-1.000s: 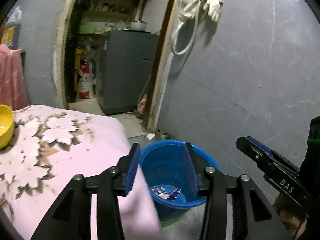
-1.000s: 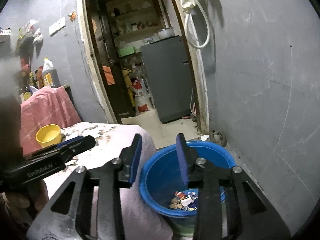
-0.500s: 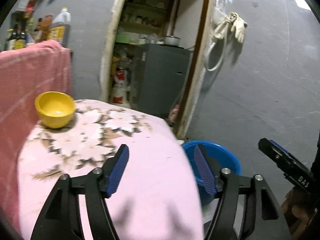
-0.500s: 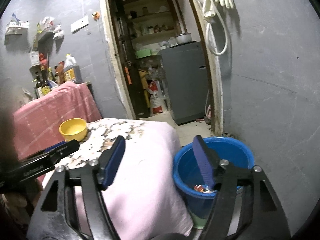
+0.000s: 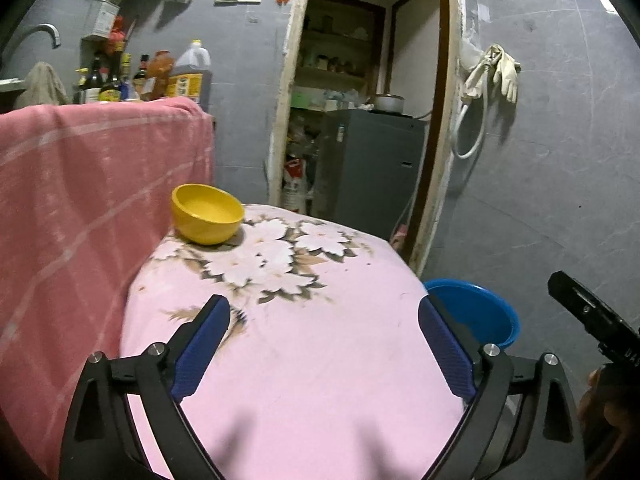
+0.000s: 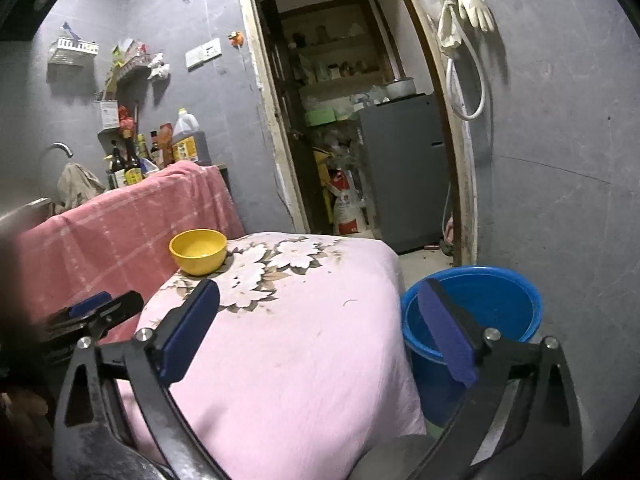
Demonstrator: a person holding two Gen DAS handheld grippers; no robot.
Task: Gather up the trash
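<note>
Left gripper [image 5: 322, 344] hangs over the near edge of the table [image 5: 320, 380], jaws spread wide, nothing between them. Right gripper [image 6: 320, 332] is the same: splayed wide, empty, over the table's right front corner, its right finger [image 6: 446, 336] in front of the bucket [image 6: 500, 312]. Each gripper shows at the edge of the other's view. Table is covered by a pink floral cloth [image 6: 280, 340]; no wrappers or scraps visible on it from either view, only faint marks. Bucket sits on the floor just beside the table's right side, against the grey wall; its contents can't be seen from these angles, so where the trash is now can't be told. Yellow bowl [image 5: 207, 214] stands at the far left of the table, next to the red draped cloth [image 5: 80, 200]; inside looks bare, hard to be sure. Behind that, bottles [image 6: 160, 152] on a counter, then the doorway [image 6: 340, 120] with a grey fridge [image 6: 404, 168], gloves [image 6: 468, 8] hung on the wall. Judgement: step in hand is scanning for leftover trash, task looks near done. To do it well: sweep both cameras slowly over the 2 far corners and around the bowl, check the floor by the bucket, keep jaws wide and low for a quick pinch, avoid snagging the cloth or knocking the bowl.
</note>
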